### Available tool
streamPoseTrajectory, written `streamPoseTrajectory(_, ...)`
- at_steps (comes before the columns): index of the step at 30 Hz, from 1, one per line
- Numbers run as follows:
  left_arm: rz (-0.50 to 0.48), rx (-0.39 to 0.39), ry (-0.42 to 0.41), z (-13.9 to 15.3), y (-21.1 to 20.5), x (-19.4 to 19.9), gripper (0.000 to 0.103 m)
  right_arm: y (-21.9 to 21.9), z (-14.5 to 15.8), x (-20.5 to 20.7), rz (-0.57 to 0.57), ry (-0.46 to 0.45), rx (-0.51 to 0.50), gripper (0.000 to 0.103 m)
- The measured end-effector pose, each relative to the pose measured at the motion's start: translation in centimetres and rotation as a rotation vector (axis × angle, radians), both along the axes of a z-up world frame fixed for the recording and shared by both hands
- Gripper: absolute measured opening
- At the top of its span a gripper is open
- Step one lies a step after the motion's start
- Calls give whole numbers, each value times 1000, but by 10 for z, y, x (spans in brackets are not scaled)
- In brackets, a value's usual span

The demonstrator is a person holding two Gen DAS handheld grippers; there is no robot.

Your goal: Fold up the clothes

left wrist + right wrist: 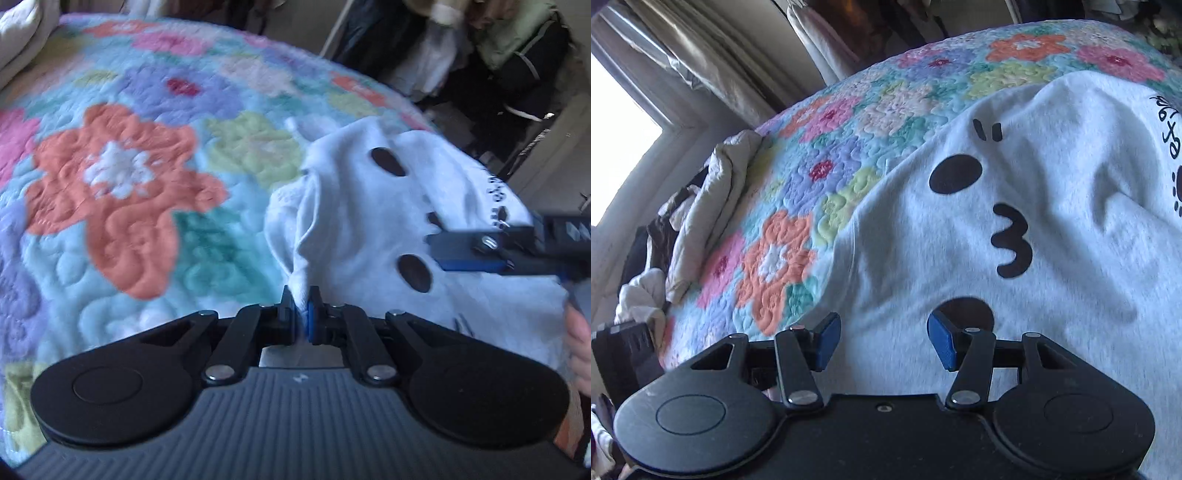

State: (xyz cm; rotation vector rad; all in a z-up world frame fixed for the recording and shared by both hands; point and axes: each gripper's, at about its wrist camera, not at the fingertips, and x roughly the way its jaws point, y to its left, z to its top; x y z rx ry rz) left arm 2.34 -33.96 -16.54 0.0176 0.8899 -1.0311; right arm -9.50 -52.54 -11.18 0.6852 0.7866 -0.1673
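Observation:
A pale grey T-shirt with a black cartoon face print lies on a flowered quilt. My left gripper is shut on a bunched fold of the shirt's edge. In the left wrist view my right gripper reaches in from the right, over the shirt. In the right wrist view the shirt spreads over the quilt, face print up. My right gripper is open, its blue pads just above the shirt's near part, holding nothing.
Rumpled cream bedding lies along the quilt's far side by a curtained window. Dark clothes and bags stand beyond the bed's right edge. A white pillow sits at the top left.

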Motion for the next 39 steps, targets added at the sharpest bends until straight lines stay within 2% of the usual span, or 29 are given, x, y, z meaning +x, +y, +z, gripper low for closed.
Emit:
streamPoseTrajectory(2, -66, -63, -90, 10, -3, -23, 5, -4, 5, 2, 2, -22, -16, 59)
streamPoseTrajectory(4, -145, -82, -128, 20, -9, -45, 5, -5, 11, 1, 14, -45, -36, 62)
streamPoseTrajectory(9, -302, -73, -109, 24, -24, -79, 5, -3, 10, 4, 65, -54, -43, 65)
streamPoseTrajectory(12, -378, -69, -107, 23, -26, -94, 5, -2, 5, 8, 55, -3, -131, 65)
streamPoseTrajectory(13, -394, -68, -105, 22, -25, -97, 5, -1, 3, 9, 52, 4, -178, 61)
streamPoseTrajectory(14, -402, -68, -96, 21, -25, -98, 5, -1, 2, 9, 45, 8, -216, 36)
streamPoseTrajectory(15, -401, -69, -91, 21, -25, -96, 5, -2, 0, 9, 35, 14, -246, 16)
streamPoseTrajectory(16, -400, -71, -86, 21, -24, -95, 5, -4, -1, 7, 21, 18, -268, 9)
streamPoseTrajectory(19, -357, -104, -40, 28, -20, -82, 6, -13, 3, -6, -35, 26, -339, 8)
streamPoseTrajectory(22, -301, -148, 10, 35, -16, -65, 8, -12, 10, -13, -56, 70, -471, 8)
streamPoseTrajectory(23, -276, -159, 29, 38, -16, -59, 13, -13, 11, -14, -66, 91, -496, 8)
streamPoseTrajectory(27, -194, -190, 113, 36, -26, -30, 36, -34, -1, -26, -133, 155, -409, 8)
streamPoseTrajectory(29, -156, -199, 169, 31, -36, -18, 43, -44, -10, -31, -159, 195, -360, 8)
streamPoseTrajectory(31, -132, -212, 241, 23, -49, -6, 45, -46, -22, -33, -163, 245, -353, 8)
streamPoseTrajectory(32, -112, -211, 282, 18, -56, 0, 49, -45, -28, -33, -156, 254, -350, 8)
streamPoseTrajectory(37, -18, -221, 535, -17, -89, 23, 58, -50, -33, -38, -180, 213, -293, 9)
streamPoseTrajectory(39, -8, -192, 569, -27, -102, 23, 60, -51, -35, -39, -185, 193, -277, 9)
